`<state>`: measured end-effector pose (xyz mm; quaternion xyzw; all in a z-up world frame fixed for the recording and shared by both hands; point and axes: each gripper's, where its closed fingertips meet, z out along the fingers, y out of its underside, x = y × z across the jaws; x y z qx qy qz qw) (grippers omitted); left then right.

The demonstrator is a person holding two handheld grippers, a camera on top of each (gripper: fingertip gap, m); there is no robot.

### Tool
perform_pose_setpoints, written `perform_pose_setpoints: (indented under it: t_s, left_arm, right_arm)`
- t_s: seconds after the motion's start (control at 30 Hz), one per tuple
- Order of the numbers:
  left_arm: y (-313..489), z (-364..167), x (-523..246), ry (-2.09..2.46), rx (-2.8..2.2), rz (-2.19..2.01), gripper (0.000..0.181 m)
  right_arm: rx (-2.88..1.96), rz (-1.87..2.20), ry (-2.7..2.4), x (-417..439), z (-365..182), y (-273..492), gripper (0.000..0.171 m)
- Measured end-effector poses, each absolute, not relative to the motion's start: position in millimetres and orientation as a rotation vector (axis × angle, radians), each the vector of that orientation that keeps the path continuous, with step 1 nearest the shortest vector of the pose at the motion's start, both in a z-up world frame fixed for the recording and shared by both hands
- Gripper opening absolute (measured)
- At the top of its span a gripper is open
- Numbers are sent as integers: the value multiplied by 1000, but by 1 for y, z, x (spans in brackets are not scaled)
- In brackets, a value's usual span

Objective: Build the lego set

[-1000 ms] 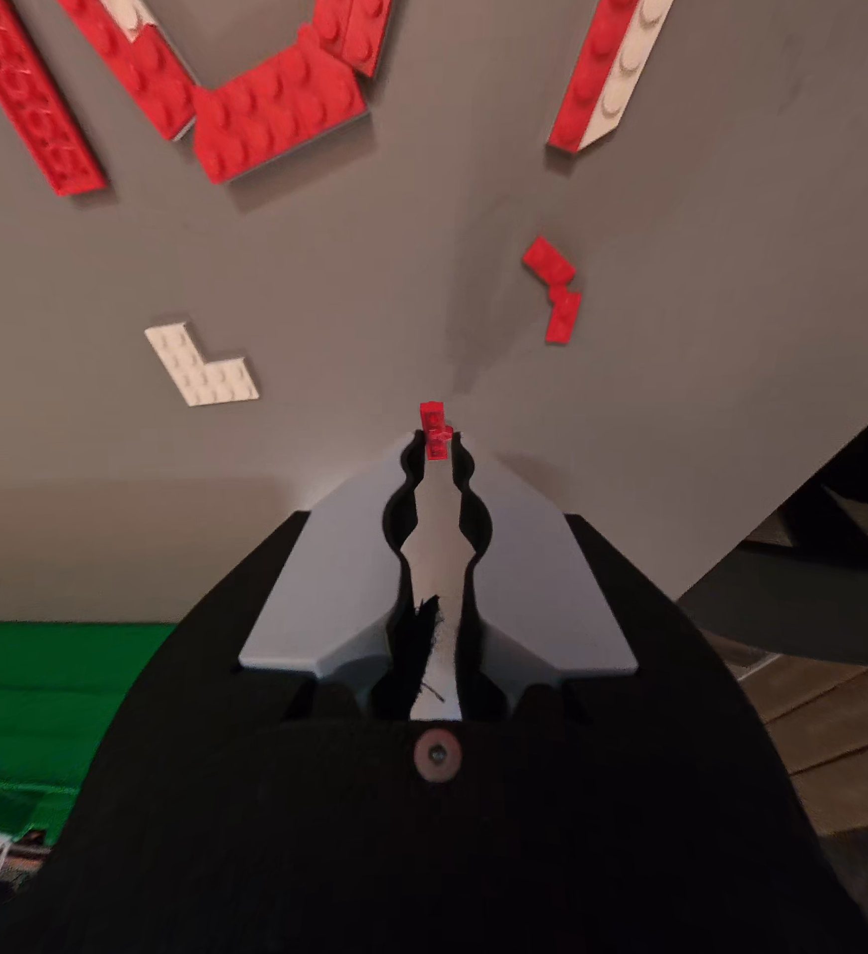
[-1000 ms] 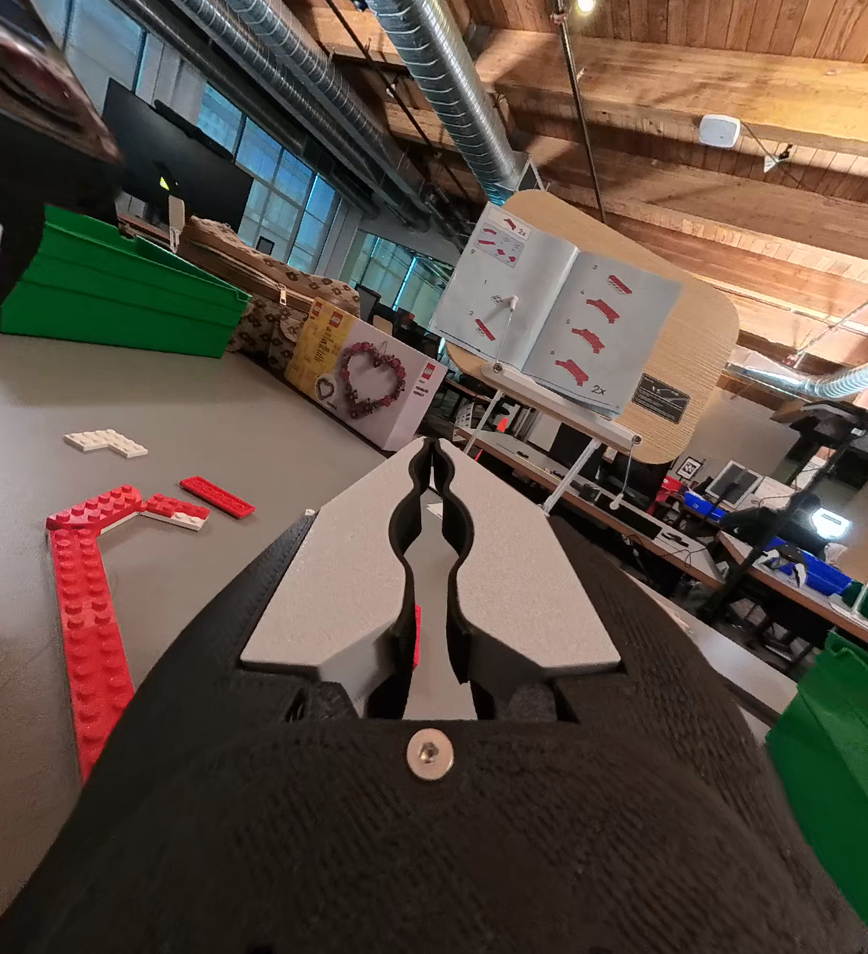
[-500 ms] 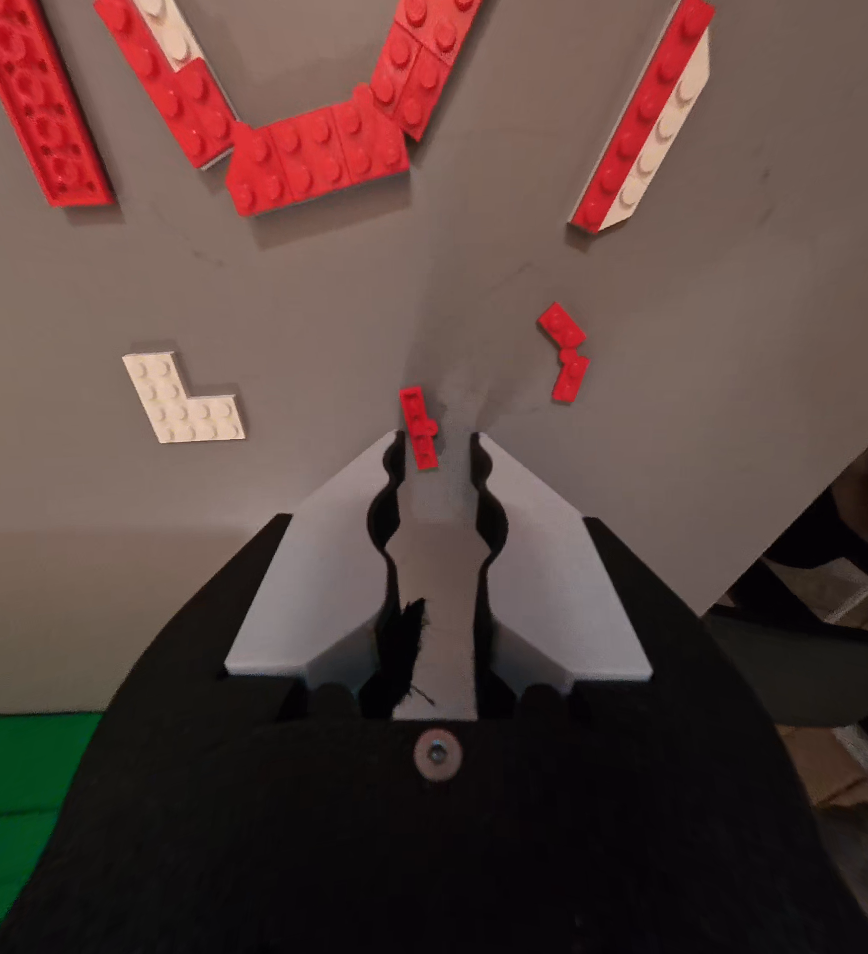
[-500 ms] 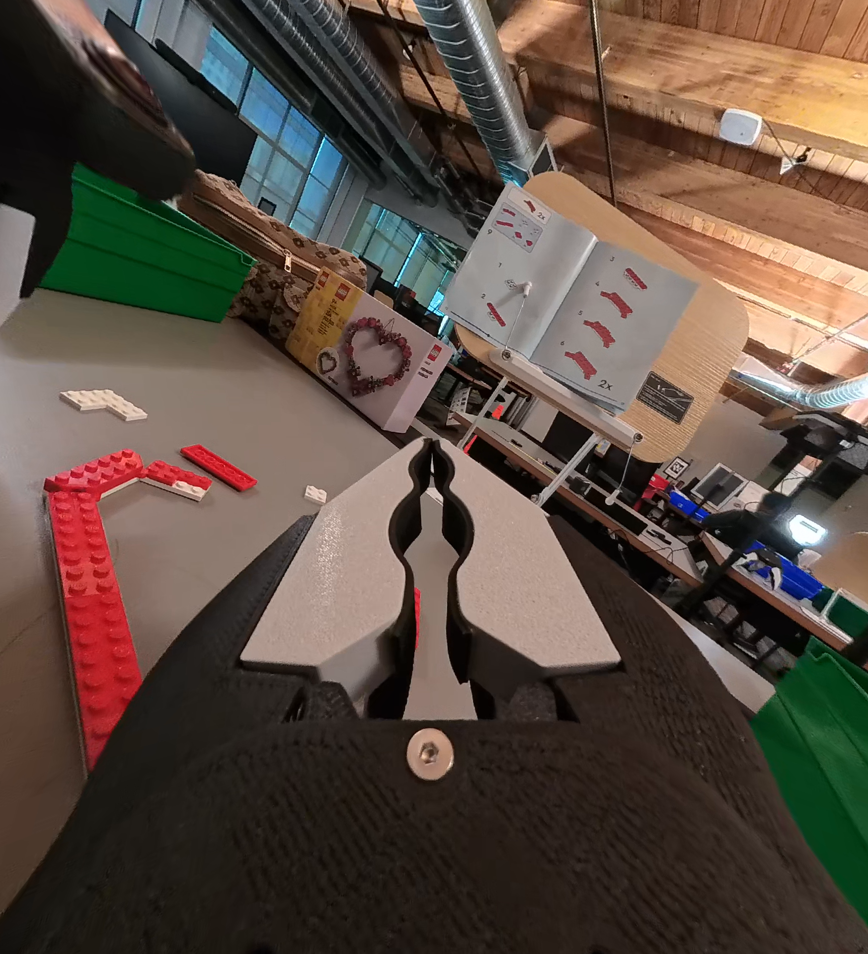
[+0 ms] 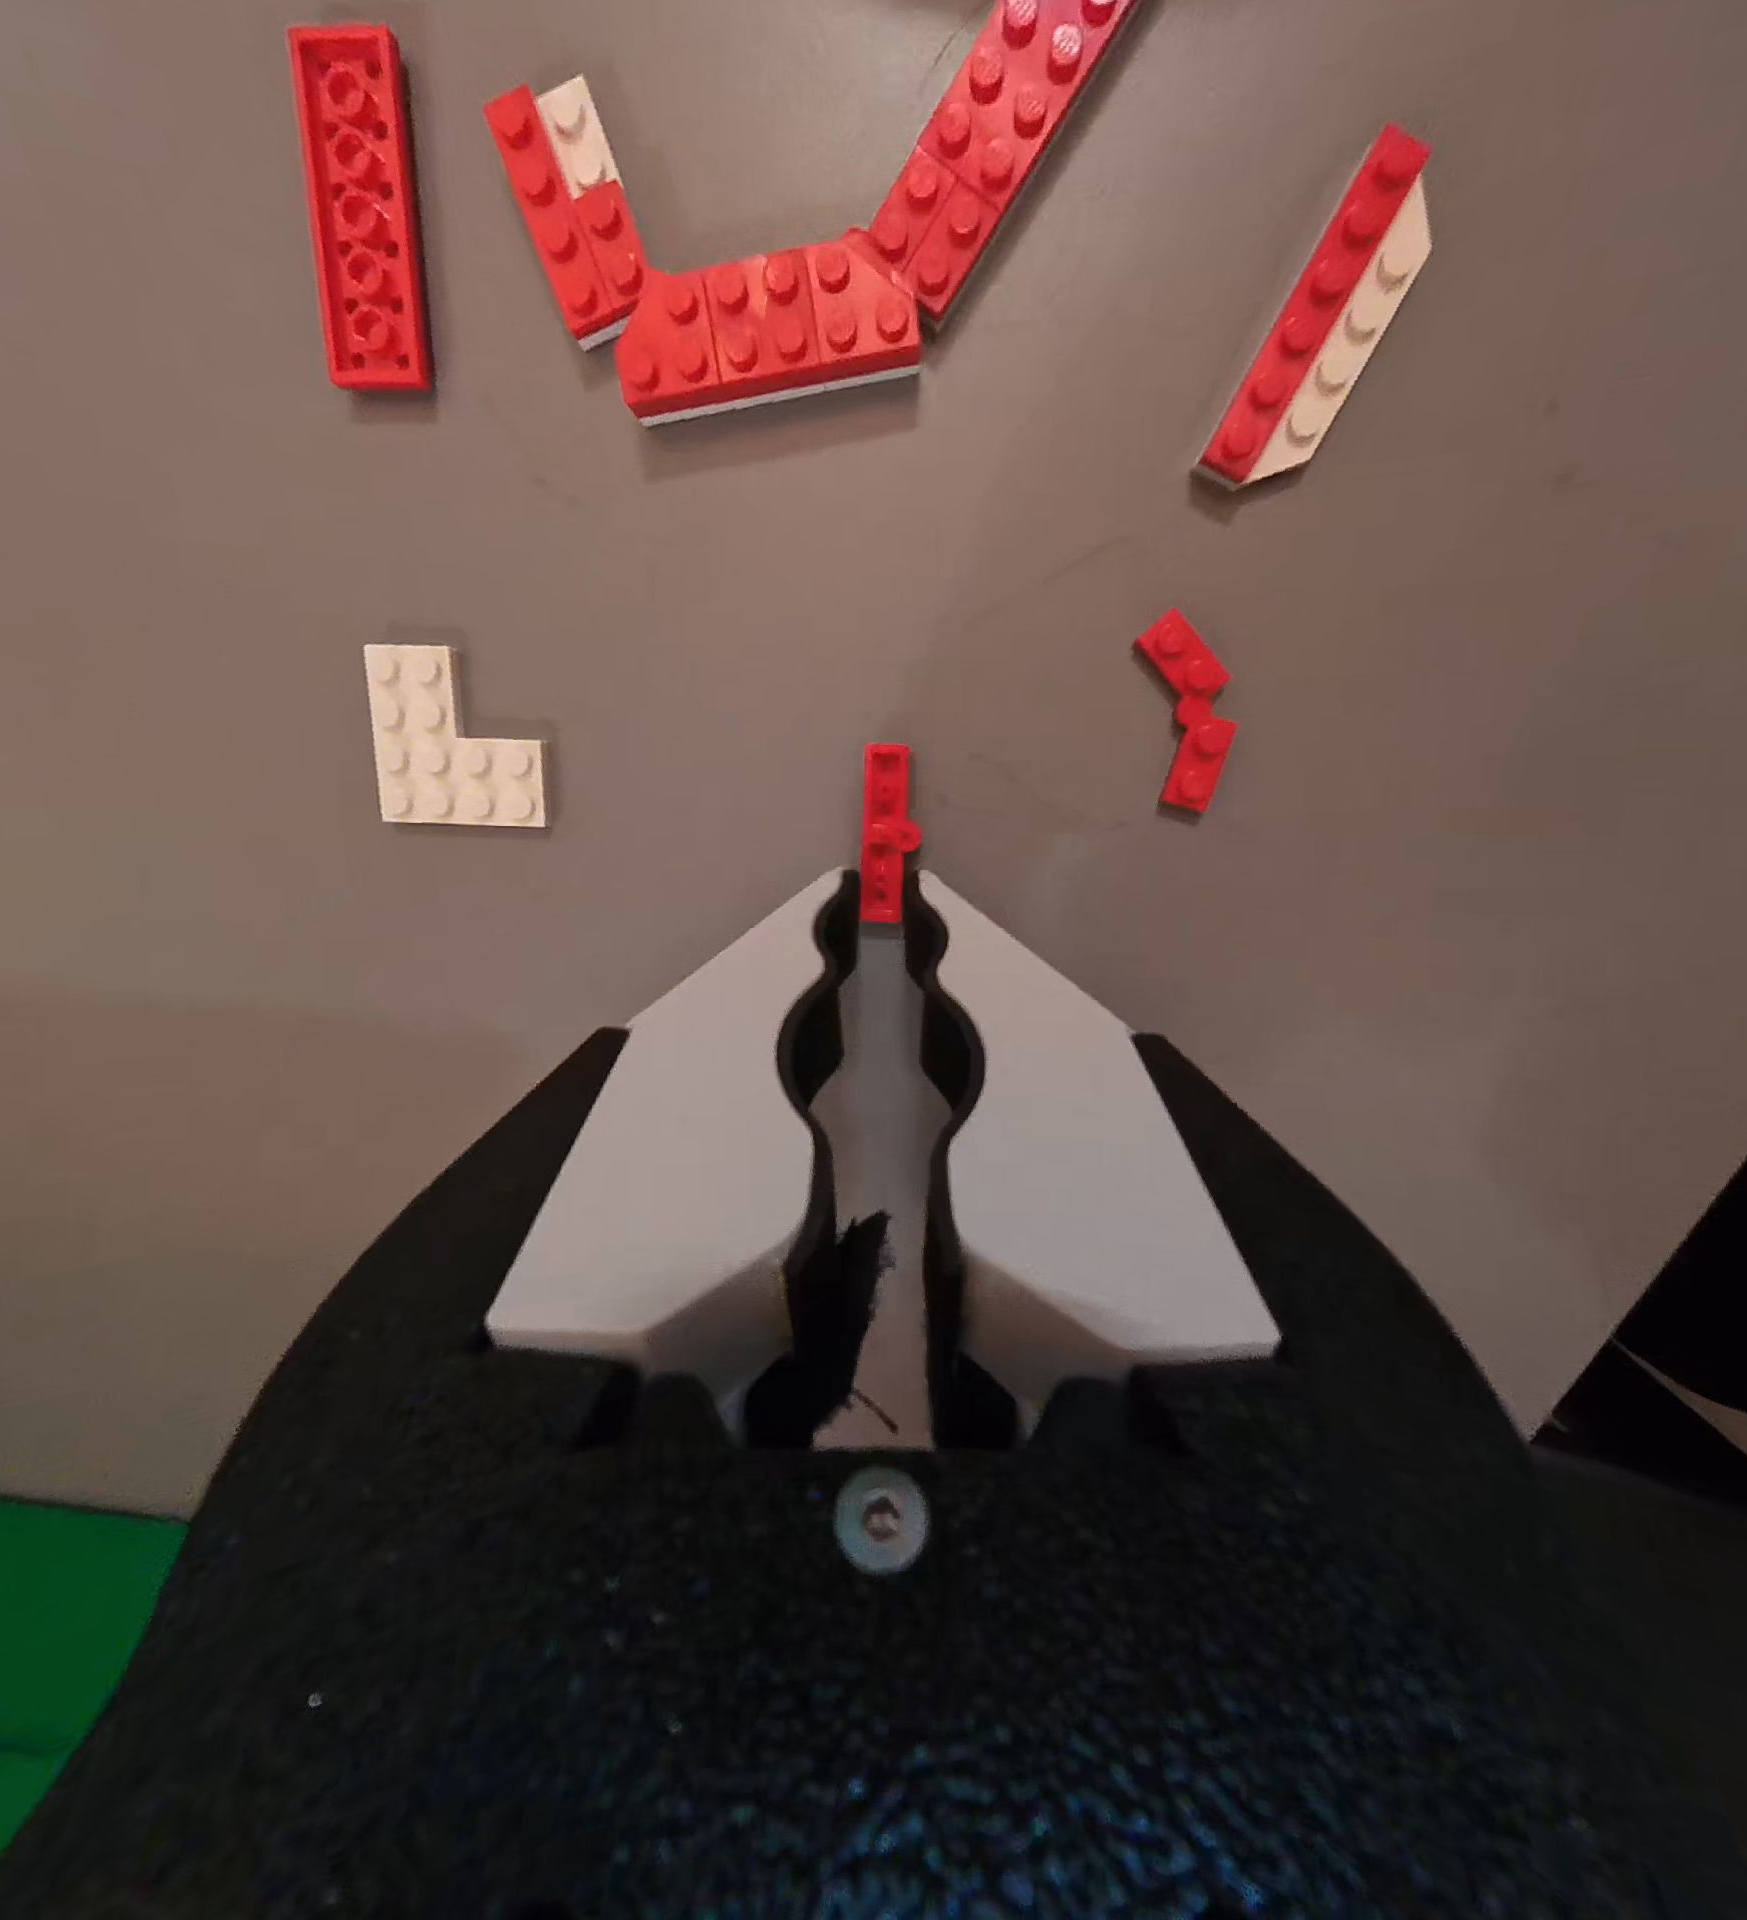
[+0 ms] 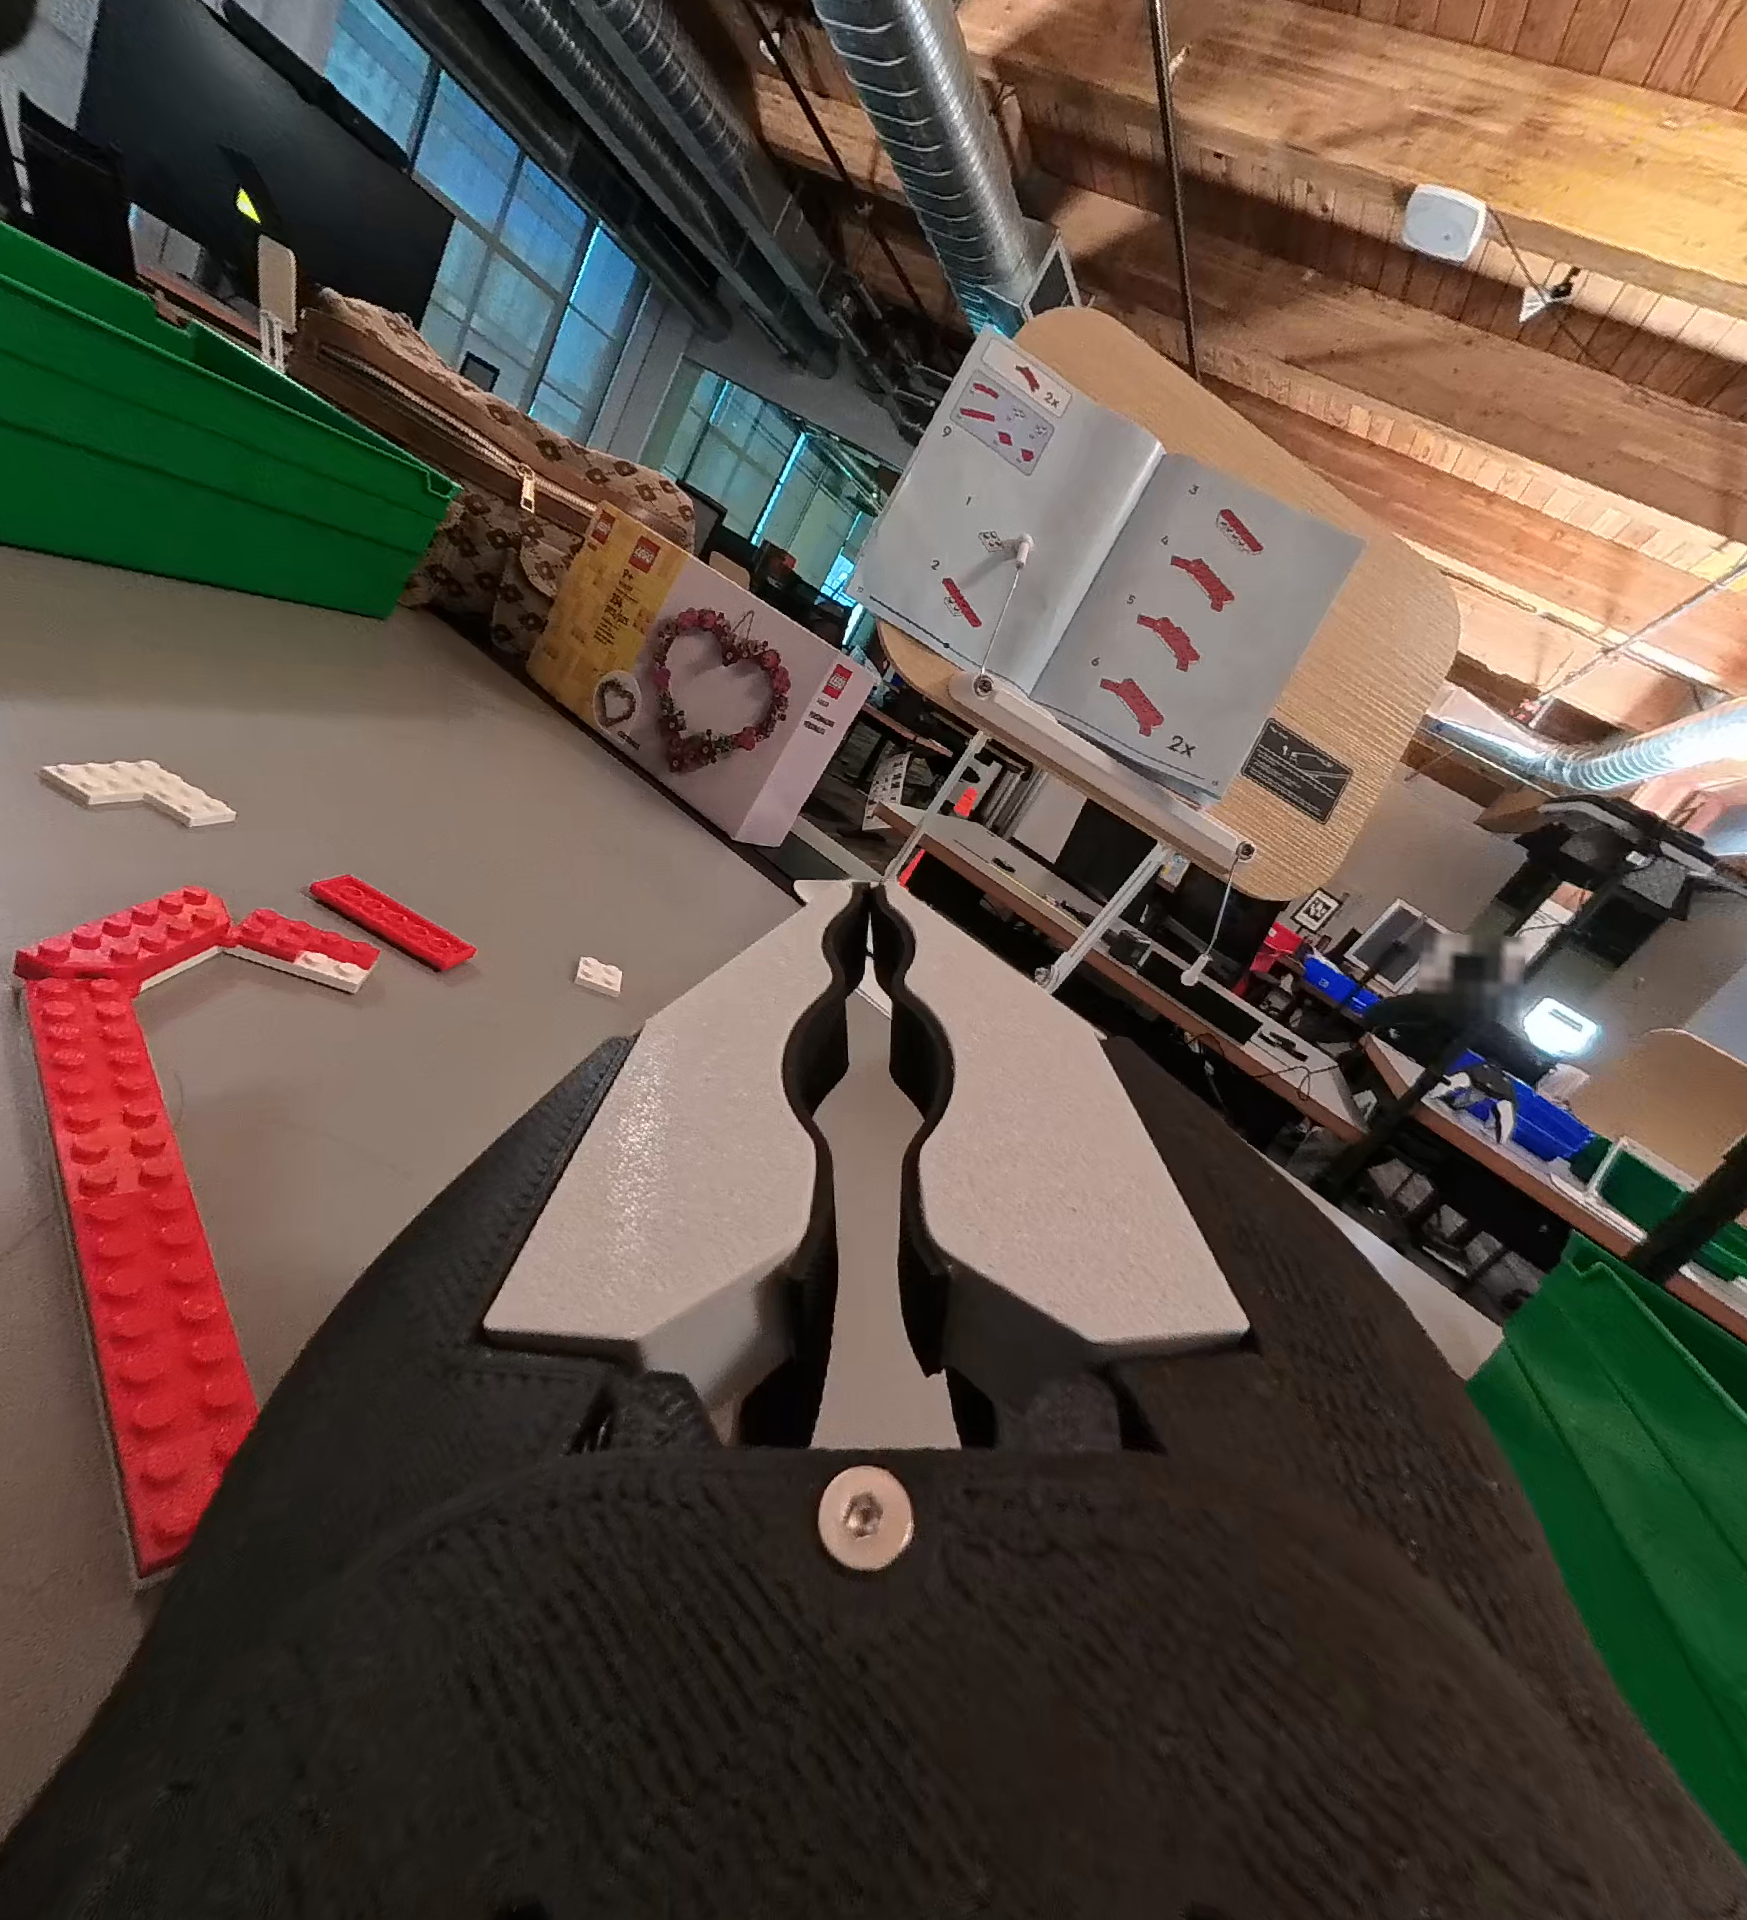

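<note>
Your left gripper [image 5: 879,883], matte grey fingers with wavy black inner edges, stands narrowly parted around the near end of a slim red hinge piece [image 5: 887,831] lying flat on the smooth grey table [image 5: 173,1091]; whether it pinches the piece, you cannot tell. Your right gripper [image 6: 869,896] is closed tip to tip on nothing, above the table beside the studded red angled assembly [image 6: 131,1122]. A white L-shaped plate [image 5: 448,743] lies left of the hinge piece.

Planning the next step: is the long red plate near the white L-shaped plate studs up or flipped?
Flipped. The long red plate shows round underside tubes, not studs, unlike the white L-shaped plate.
</note>
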<state>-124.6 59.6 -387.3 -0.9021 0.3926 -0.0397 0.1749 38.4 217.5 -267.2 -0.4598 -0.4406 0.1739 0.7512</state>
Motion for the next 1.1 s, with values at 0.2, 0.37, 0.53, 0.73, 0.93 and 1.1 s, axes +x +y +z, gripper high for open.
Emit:
perform_pose_setpoints:
  t_s: [0.2,0.37,0.53,0.73,0.93,1.1]
  left_arm:
    - [65,-386,-125,1109,-2461,-36,6]
    - [104,-352,-129,1003,-2067,359,6]
    - [119,-306,-102,814,-1584,528,6]
    - [99,-292,-34,825,-1476,-80,6]
    - [72,-296,-3,894,-1475,-559,6]
    - [67,-294,5,899,-1467,-658,6]
  right_arm:
    - [-1022,347,-965,38,-271,224,0]
    - [-1008,350,-972,37,-269,221,0]
    - [-961,424,-1008,30,-265,206,0]
    - [-791,970,-1227,-3,-258,122,12]
    - [-752,1543,-1376,-3,-256,68,26]
    - [-742,1540,-1465,-2,-266,60,19]
